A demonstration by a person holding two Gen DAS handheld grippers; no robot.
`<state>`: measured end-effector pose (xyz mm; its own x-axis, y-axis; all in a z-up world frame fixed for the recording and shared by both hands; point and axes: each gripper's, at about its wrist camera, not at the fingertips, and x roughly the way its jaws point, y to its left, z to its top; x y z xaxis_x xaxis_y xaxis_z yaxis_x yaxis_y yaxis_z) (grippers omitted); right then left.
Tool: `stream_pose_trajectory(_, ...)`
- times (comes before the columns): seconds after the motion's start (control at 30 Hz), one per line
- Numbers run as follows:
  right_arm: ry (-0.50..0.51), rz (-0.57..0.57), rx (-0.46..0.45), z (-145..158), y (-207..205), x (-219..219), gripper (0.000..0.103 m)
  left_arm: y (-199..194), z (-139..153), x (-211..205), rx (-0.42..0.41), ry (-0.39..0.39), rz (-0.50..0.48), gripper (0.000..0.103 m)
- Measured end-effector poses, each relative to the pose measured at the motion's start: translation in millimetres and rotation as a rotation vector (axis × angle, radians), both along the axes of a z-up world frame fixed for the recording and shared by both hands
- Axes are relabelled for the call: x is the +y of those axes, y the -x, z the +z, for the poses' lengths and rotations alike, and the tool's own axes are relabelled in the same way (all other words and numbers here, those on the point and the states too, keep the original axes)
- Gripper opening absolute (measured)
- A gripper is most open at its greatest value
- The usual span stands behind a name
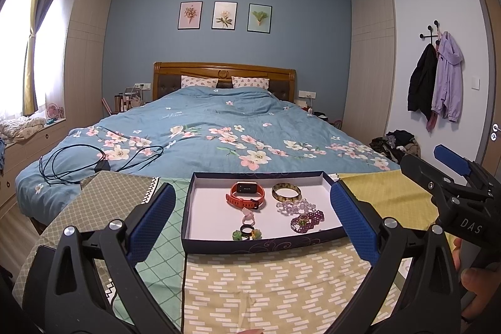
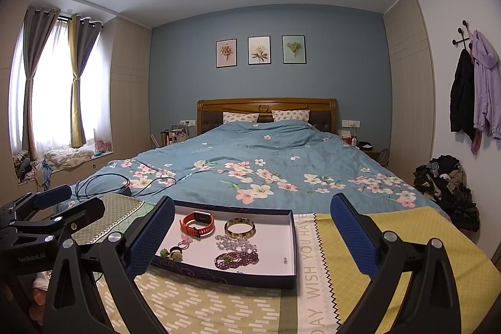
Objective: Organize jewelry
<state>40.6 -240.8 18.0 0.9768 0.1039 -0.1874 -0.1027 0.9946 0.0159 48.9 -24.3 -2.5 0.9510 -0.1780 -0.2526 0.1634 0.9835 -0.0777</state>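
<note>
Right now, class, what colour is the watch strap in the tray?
Orange-red watch strap, clearest in the left wrist view.

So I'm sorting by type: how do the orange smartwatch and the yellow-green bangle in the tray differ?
The orange smartwatch has a rubbery strap with a dark rectangular screen; the yellow-green bangle is a rigid, glossy, mottled ring. The watch's strap loop looks larger than the bangle. The watch sits left, the bangle right. Both lie at the back of the white-lined tray.

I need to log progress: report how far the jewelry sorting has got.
Done: the orange smartwatch, amber bangle, clear bead bracelet, purple bead bracelet and rings lie in the shallow box. In hand: nothing; left gripper and right gripper hover with jaws open. Left: arranging pieces, if needed.
</note>
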Motion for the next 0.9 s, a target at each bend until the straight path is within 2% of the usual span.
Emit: stream_pose_trajectory(0.9,-0.001,0.0,0.007,-0.8,-0.6,-1.0,0.096,-1.8,-1.0,0.0,0.003,0.0,-0.004,0.097)
